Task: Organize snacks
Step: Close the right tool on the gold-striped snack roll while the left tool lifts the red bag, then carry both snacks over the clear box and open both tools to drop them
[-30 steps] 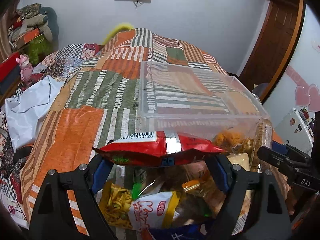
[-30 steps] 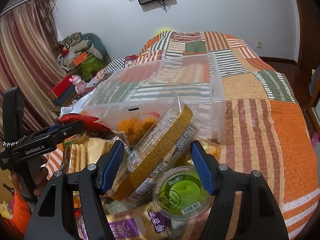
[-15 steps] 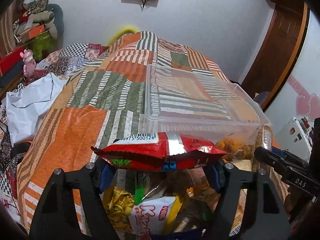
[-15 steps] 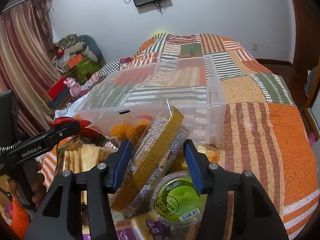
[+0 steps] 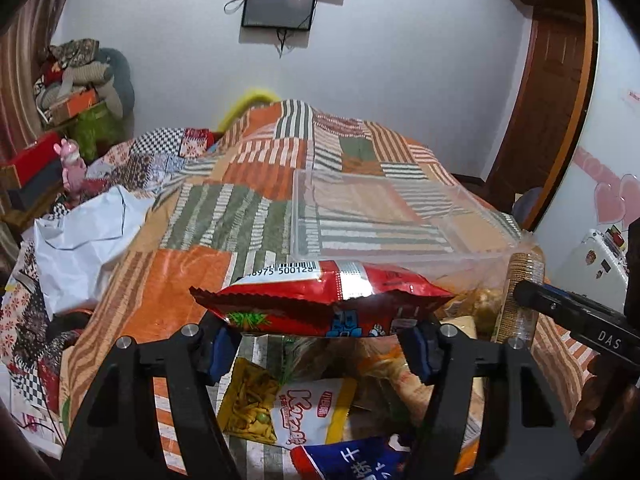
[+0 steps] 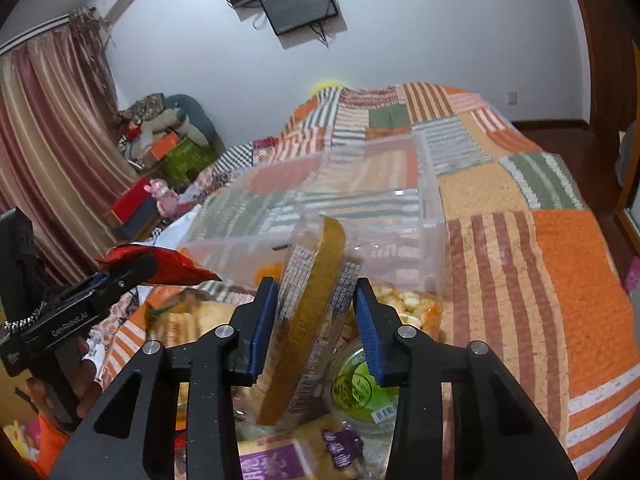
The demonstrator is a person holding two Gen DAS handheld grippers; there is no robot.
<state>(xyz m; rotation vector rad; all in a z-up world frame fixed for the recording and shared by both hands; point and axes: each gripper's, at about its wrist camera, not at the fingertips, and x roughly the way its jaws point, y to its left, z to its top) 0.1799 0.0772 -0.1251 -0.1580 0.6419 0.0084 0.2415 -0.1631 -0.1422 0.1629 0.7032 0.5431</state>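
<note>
My left gripper (image 5: pixel 320 344) is shut on a red snack bag (image 5: pixel 324 300) and holds it above the snack pile, just before the near wall of the clear plastic bin (image 5: pixel 384 256). The red bag also shows in the right wrist view (image 6: pixel 160 266). My right gripper (image 6: pixel 316 320) is shut on a clear-wrapped cracker pack with a gold edge (image 6: pixel 316 284), held upright in front of the bin (image 6: pixel 428 208). That pack shows in the left wrist view (image 5: pixel 520 292). The bin stands on the patchwork quilt and looks empty.
Loose snacks lie below the grippers: a yellow Karamucho-style bag (image 5: pixel 288 412), a blue bag (image 5: pixel 348 460), a green jelly cup (image 6: pixel 360 384), a purple pack (image 6: pixel 296 460) and an orange puffs bag (image 6: pixel 400 304). A white cloth (image 5: pixel 80 248) lies left on the bed.
Both grippers have lifted. The right jaws have closed in on the cracker pack and turned it upright. The red bag has risen with the left gripper toward the bin's rim.
</note>
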